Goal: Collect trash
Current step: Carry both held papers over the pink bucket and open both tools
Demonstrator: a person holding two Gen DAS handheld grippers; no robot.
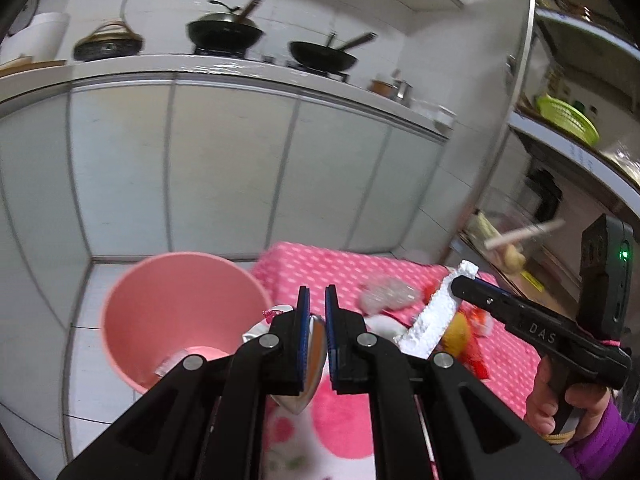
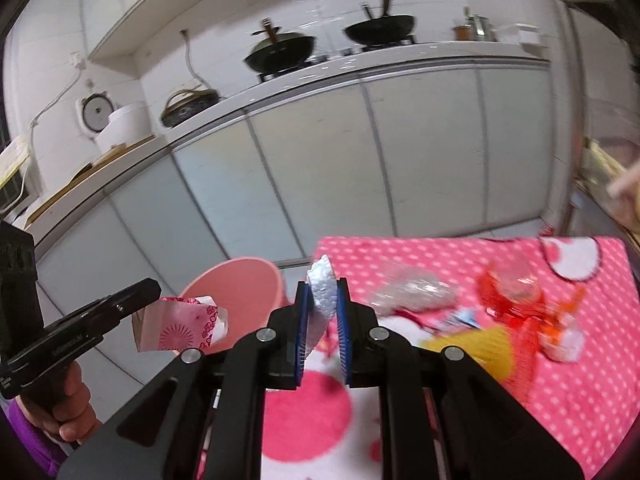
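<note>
Foam chunk (image 2: 322, 292) pinched in right hand-held gripper (image 2: 322, 312); left hand-held gripper (image 1: 316, 320) clamps wrapper (image 2: 180, 326) beside bin (image 1: 180, 304).

Clear crumpled wrapper (image 2: 412, 290), on the pink mat (image 2: 560, 380) right of the pink bin (image 2: 240, 280): motion-blurred, its make unreadable; red packaging (image 2: 516, 304) and yellow item (image 2: 476, 346) beyond it equally smeared, kind undeterminable. Bin: near rim hidden behind the left gripper (image 1: 316, 312) in the left wrist view, contents only a pale scrap, too indistinct to name. Foil wrapper (image 1: 310, 364), right of the bin: mostly masked by fingers (image 1: 298, 344).
</note>
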